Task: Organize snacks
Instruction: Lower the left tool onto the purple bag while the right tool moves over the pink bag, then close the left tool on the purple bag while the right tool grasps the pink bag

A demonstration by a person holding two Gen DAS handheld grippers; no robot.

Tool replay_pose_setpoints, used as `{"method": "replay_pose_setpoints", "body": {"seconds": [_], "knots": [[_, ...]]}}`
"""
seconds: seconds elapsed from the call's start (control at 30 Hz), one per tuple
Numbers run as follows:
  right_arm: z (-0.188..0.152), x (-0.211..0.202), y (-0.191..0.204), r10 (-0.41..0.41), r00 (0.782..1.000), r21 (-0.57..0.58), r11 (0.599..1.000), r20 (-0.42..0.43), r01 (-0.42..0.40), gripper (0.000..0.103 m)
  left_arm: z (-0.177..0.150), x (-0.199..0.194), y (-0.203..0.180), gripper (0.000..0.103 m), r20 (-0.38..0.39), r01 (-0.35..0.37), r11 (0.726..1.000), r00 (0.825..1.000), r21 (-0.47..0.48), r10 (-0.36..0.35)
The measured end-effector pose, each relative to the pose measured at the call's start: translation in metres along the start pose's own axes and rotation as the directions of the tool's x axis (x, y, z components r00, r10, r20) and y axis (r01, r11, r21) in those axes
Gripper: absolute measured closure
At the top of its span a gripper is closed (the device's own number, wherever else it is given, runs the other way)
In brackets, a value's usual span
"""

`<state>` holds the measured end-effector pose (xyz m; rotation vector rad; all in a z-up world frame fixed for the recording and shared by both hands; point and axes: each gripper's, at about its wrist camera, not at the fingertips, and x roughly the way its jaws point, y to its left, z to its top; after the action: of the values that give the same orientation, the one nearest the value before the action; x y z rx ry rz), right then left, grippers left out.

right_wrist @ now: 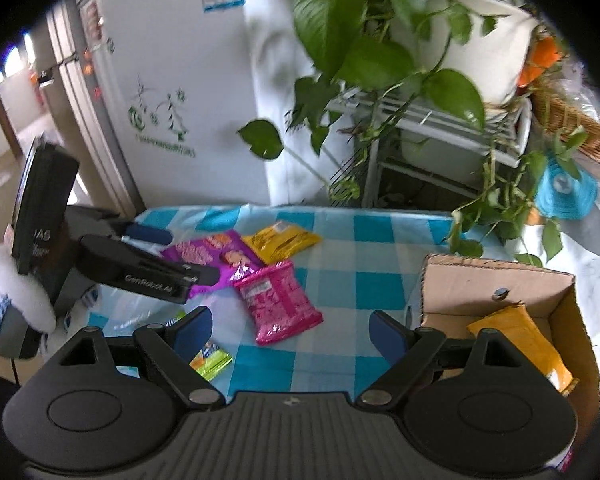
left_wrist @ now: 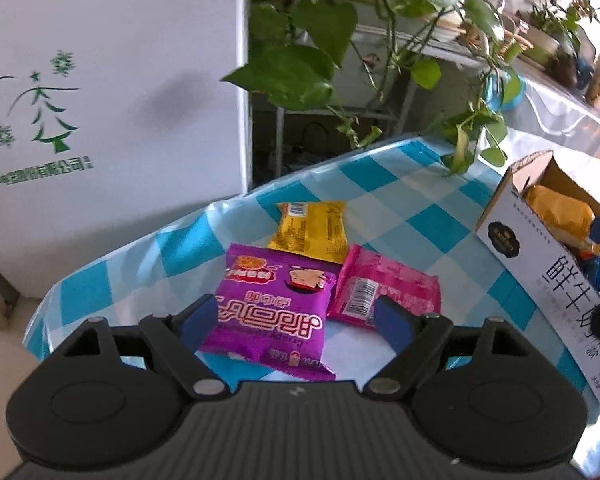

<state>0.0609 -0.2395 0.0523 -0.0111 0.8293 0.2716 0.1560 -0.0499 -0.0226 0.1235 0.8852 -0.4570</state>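
Right wrist view only: green-yellow foil sachet (right_wrist: pixel 212 362) beside the right gripper (right_wrist: pixel 290 334), jaws apart, empty. Left gripper (left_wrist: pixel 296 320), jaws apart, empty, straddles the glossy purple snack packet (left_wrist: pixel 270 308) on the blue-checked tablecloth (left_wrist: pixel 400 208); long axis points toward the camera. Open cardboard box (left_wrist: pixel 512 236) right.

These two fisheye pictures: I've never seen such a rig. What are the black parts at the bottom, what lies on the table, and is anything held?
Each picture comes from a camera on a hand-held gripper, looking along its fingers. One shows the left gripper, the other the right gripper; both are open and empty. On the checked tablecloth lie a purple packet, a yellow packet and a pink packet. A cardboard box already holds an orange packet.
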Motion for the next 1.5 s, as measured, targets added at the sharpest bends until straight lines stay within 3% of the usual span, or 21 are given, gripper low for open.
{"method": "replay_pose_setpoints", "body": {"seconds": [0.57,0.67,0.87,1.2,1.5], "knots": [[0.001,0.083,0.017,0.037,0.988,-0.047,0.998,-0.152,-0.045,0.013,-0.003,0.032,0.010,0.018,-0.041,-0.003,1.000,0.999,0.029,0.004],[0.001,0.097,0.018,0.037,0.986,-0.048,0.998,-0.165,-0.046,0.013,-0.006,0.037,0.013,0.026,-0.061,-0.048,0.998,0.997,0.032,0.050],[0.004,0.117,0.016,0.039,0.984,-0.015,0.999,-0.175,-0.042,0.013,-0.008,0.033,0.025,0.033,-0.067,-0.026,1.000,0.997,-0.014,0.025],[0.007,0.145,0.012,0.021,0.985,0.019,1.000,-0.173,-0.018,0.013,-0.012,0.026,0.046,0.032,-0.087,-0.054,0.997,0.995,-0.062,0.049],[0.007,0.155,0.018,-0.008,0.986,-0.010,1.000,-0.165,0.007,0.009,-0.011,0.038,0.041,0.023,-0.104,-0.074,0.996,0.992,-0.050,0.068]]}}
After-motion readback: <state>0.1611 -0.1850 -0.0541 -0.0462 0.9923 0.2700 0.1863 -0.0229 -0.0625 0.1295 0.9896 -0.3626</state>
